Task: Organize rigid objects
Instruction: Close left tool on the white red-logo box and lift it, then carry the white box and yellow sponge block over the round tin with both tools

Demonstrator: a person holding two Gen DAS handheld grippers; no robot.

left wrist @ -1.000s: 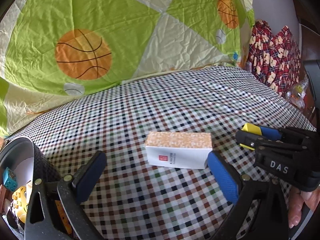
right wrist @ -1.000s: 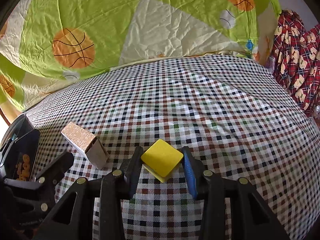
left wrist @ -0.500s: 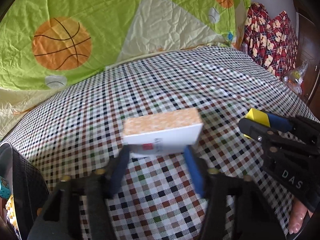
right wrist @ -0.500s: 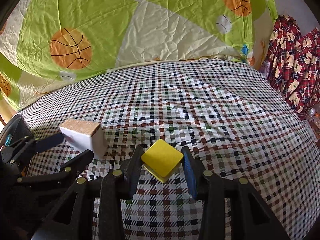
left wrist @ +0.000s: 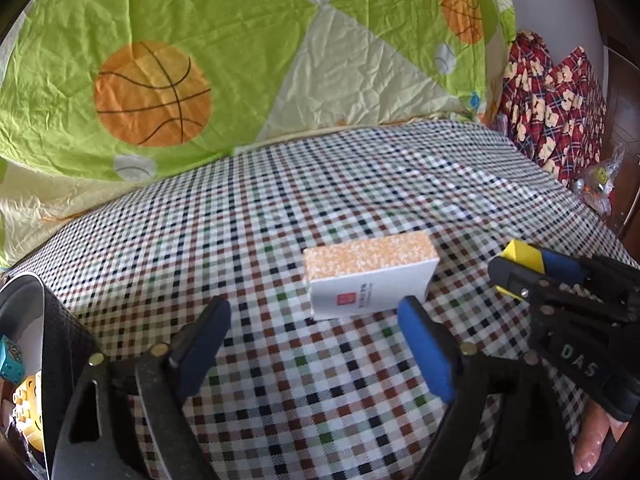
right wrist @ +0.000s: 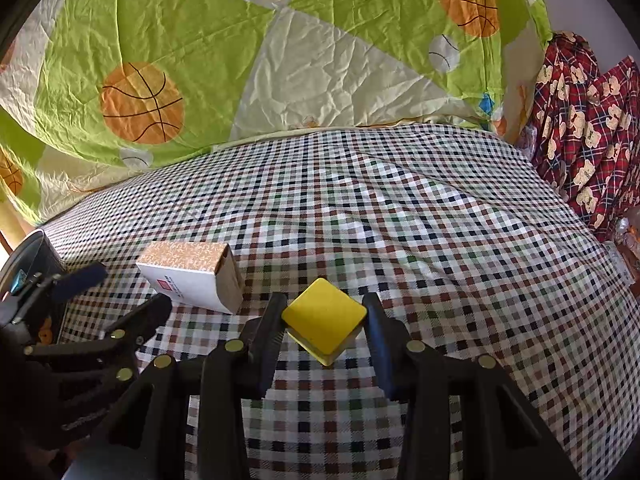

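Left wrist view: left gripper point(left wrist: 314, 320) low in the frame, jaws wide and just been opening, nothing pressed between the pads. Box point(left wrist: 370, 280) — white sides, orange-speckled top, small red mark on the front face — lying flat on the checked cloth point(left wrist: 280, 220), just above centre and beyond the fingertips; right pad's tip close to the box's lower right corner, contact not clear. At right edge, right gripper point(left wrist: 520, 270) seen from the side, a sliver of yellow at its tips, and part of a hand point(left wrist: 596, 444) at lower right. Black bin point(left wrist: 60, 344) at lower left, toys inside, only partly seen. Right wrist view: right gripper point(right wrist: 324, 312) at lower centre, jaws narrow and clamped on a yellow block point(right wrist: 324, 322), held corner-forward like a diamond, above the cloth point(right wrist: 400, 220). Box point(right wrist: 192, 280) left of centre, open brown end flap turned toward the block, near it but apart. Left gripper point(right wrist: 116, 288) at lower left, fingers spread, one to the left of the box and one in front of it. Green basketball quilt point(right wrist: 280, 52) across the top of both views — red bear-print fabric point(right wrist: 592, 140) at upper right.
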